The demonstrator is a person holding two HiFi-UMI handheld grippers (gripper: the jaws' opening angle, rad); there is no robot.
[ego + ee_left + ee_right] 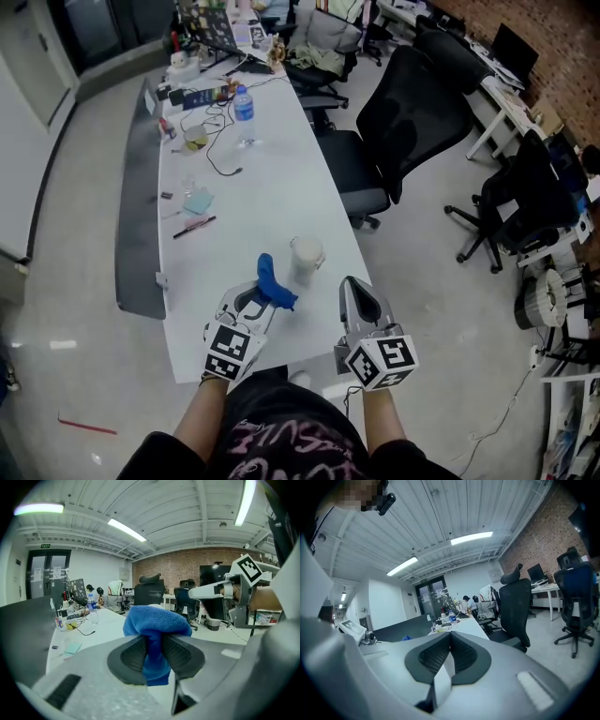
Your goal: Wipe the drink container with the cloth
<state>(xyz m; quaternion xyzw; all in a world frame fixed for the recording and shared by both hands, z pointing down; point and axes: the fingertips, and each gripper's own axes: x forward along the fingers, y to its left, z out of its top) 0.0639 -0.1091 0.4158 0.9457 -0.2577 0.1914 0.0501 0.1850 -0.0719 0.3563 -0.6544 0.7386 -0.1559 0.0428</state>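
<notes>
A blue cloth (274, 283) is pinched in my left gripper (255, 298), which is shut on it just left of a pale drink cup (306, 258) standing near the white table's near end. In the left gripper view the cloth (157, 625) bulges above the closed jaws and hides the cup. My right gripper (357, 296) is shut with nothing in it, to the right of the cup and over the table's right edge. Its pads (464, 654) meet in the right gripper view, with nothing between them.
Farther along the long white table (272, 178) lie a water bottle (244, 114), cables, a teal pad (198, 201), a pen and desk clutter. A black office chair (398, 131) stands close on the right. A dark partition (138, 206) runs along the table's left side.
</notes>
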